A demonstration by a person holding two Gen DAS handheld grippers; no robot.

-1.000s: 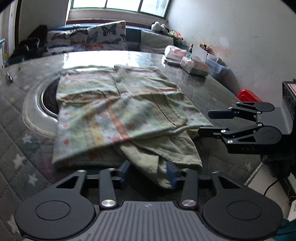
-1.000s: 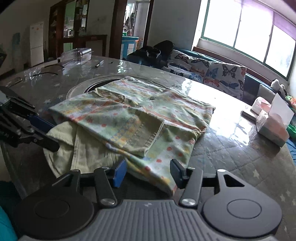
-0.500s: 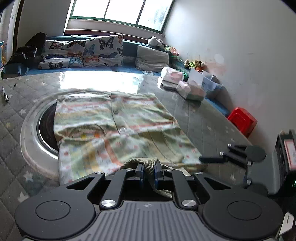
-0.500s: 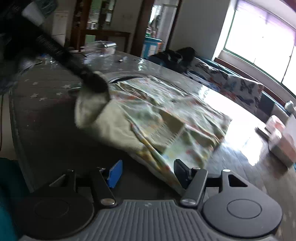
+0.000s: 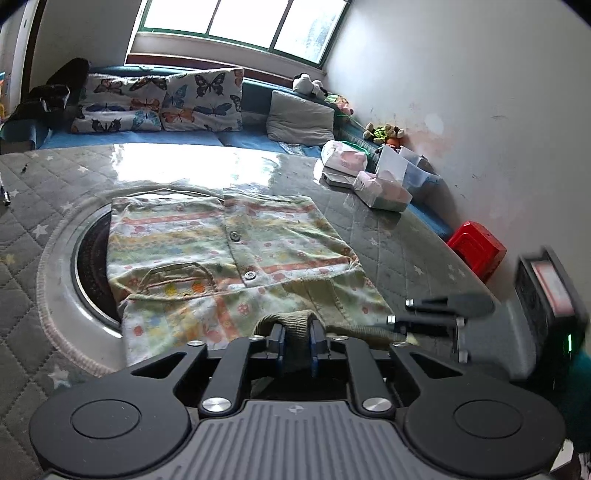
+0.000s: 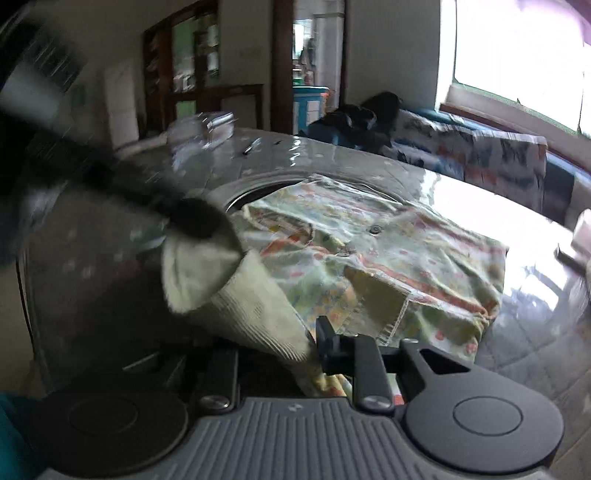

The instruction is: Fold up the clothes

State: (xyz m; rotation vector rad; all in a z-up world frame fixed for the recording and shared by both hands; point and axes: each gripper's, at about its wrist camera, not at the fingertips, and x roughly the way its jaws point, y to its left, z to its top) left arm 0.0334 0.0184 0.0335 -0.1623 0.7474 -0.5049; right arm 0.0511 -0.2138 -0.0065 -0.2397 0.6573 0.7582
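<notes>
Shirt (image 5: 236,254) fabric, patterned in pale green with orange stripes and dots, lies spread on the table (image 5: 388,236) ahead of both pairs of fingers, its near hem lifted off the surface. The left gripper (image 5: 295,345) is clenched on a ribbed olive cuff (image 5: 291,321) of the garment, which bunches up between its blue pads. Out past its right finger, the left view catches the right gripper (image 5: 406,325) from the side, its fingers drawn close on the cloth edge.

The right wrist view shows what the left cannot: the ribbed band (image 6: 255,306) stretched taut between the two tools, running from the blurred left gripper (image 6: 195,221) beyond the left finger down to the right gripper (image 6: 314,339), whose fingers are closed on the fabric; only its right finger is clearly seen, the left one hidden by the cloth. It also shows a folded sleeve (image 6: 376,306) lying on the shirt just ahead of the right finger.

The table carries a grey quilted star-print cover under a glossy clear sheet, with a round recessed ring (image 5: 62,266) partly beneath the shirt. Tissue packs (image 5: 380,188) sit far ahead to the right. Beyond the table stand a bench with butterfly cushions (image 5: 162,99), a window (image 5: 236,22), and a red stool (image 5: 476,249) by the wall.
</notes>
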